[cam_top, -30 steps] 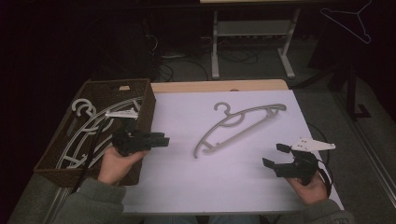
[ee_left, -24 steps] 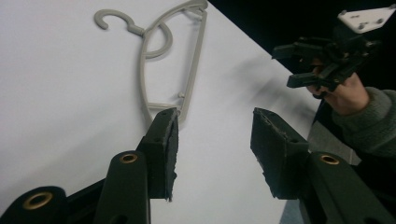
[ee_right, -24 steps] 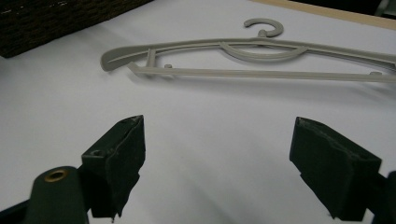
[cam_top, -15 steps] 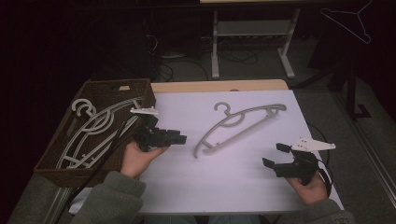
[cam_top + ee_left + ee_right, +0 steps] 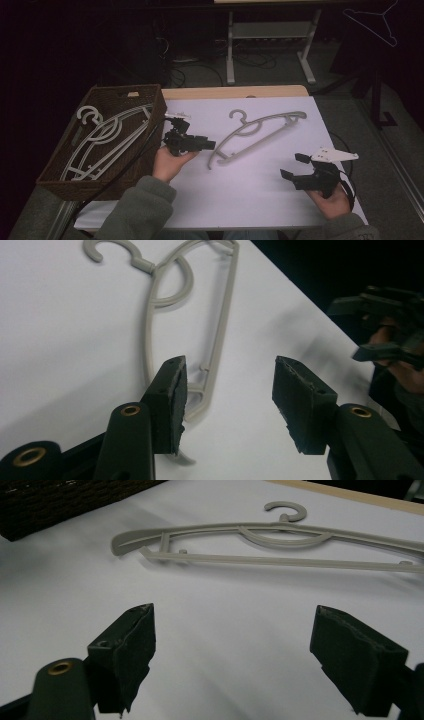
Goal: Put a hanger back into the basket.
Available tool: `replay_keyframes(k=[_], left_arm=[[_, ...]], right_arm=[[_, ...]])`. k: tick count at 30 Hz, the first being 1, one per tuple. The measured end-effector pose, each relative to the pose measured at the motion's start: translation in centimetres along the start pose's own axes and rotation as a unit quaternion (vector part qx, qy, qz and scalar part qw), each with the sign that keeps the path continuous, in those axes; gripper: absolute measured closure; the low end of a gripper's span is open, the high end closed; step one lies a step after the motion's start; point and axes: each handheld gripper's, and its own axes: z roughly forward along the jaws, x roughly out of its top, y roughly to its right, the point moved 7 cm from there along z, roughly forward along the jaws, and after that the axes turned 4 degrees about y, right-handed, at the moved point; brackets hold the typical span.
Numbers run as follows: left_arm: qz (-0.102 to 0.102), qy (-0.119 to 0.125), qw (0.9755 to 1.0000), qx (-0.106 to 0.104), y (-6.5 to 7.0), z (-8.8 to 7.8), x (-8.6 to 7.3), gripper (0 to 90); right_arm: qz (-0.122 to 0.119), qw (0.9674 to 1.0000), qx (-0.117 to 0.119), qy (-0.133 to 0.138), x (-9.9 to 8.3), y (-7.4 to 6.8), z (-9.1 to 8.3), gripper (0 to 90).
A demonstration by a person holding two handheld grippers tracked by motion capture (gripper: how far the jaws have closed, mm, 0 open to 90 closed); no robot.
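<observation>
A grey plastic hanger (image 5: pixel 260 131) lies flat on the white table cover (image 5: pixel 250 200), hook toward the far edge. My left gripper (image 5: pixel 206 145) hovers just left of the hanger's lower-left end and points at it. In the left gripper view the gripper (image 5: pixel 227 390) is open. Its jaws have just been opening, and the hanger (image 5: pixel 220 335) ends beside the left pad, untouched. My right gripper (image 5: pixel 292 167) rests open near the front right, empty. In the right gripper view the gripper (image 5: pixel 232 645) faces the hanger (image 5: pixel 280 560) lying farther off.
A dark wicker basket (image 5: pixel 107 92) at the table's left holds several pale hangers (image 5: pixel 107 137). Its corner (image 5: pixel 60 500) also appears in the right gripper view. A table frame (image 5: pixel 230 50) stands on the floor behind. A wire hanger (image 5: pixel 372 20) hangs at top right.
My left hand has moved right from the basket's edge across the table to the hanger's lower-left end. The right hand has stayed put.
</observation>
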Motion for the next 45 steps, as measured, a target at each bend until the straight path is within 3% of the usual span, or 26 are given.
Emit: replay_keyframes(k=[3, 6, 10, 11, 14, 23, 26, 28, 35, 43, 45], left_arm=[[-0.011, -0.001, 0.9999, 0.005, -0.5, 0.7, 0.0, 47.5], [-0.016, -0.020, 0.9995, 0.020, -1.5, 2.1, -0.4, 47.5], [-0.032, -0.020, 0.9990, 0.023, -2.1, 3.0, -0.4, 48.4], [-0.037, -0.037, 0.9980, 0.034, -2.7, 3.9, -0.7, 48.4], [-0.044, -0.051, 0.9966, 0.047, -3.4, 4.6, -0.9, 49.2], [-0.071, -0.082, 0.9924, 0.058, -4.8, 6.0, -2.2, 53.1], [-0.070, -0.096, 0.9912, 0.059, -4.9, 6.2, -2.8, 53.3], [-0.078, -0.092, 0.9911, 0.057, -4.8, 6.4, -2.8, 54.2], [-0.066, -0.107, 0.9901, 0.062, -4.9, 6.4, -3.3, 58.8], [-0.061, -0.104, 0.9901, 0.071, -4.9, 6.6, -3.4, 67.8], [-0.068, -0.106, 0.9898, 0.067, -4.8, 6.6, -3.4, 69.4]], right_arm=[[-0.001, 1.0000, 0.000, 0.005, 0.1, 0.0, -0.1, 17.6], [-0.002, 1.0000, 0.003, 0.003, 0.1, -0.1, -0.1, 17.6], [-0.002, 1.0000, 0.004, 0.005, 0.1, -0.1, -0.2, 17.6], [-0.004, 1.0000, 0.004, 0.006, 0.2, -0.2, -0.2, 17.6], [-0.004, 1.0000, 0.006, 0.006, 0.2, -0.2, -0.2, 17.6], [-0.004, 0.9999, 0.008, 0.009, 0.3, -0.1, -0.4, 17.5], [-0.005, 0.9999, 0.008, 0.011, 0.3, -0.1, -0.4, 17.5], [-0.004, 0.9999, 0.008, 0.011, 0.3, -0.1, -0.4, 17.5], [-0.004, 0.9999, 0.008, 0.011, 0.3, -0.2, -0.4, 17.5], [-0.004, 0.9999, 0.008, 0.013, 0.4, -0.1, -0.4, 17.5], [-0.003, 0.9999, 0.008, 0.013, 0.4, -0.2, -0.4, 17.5]])
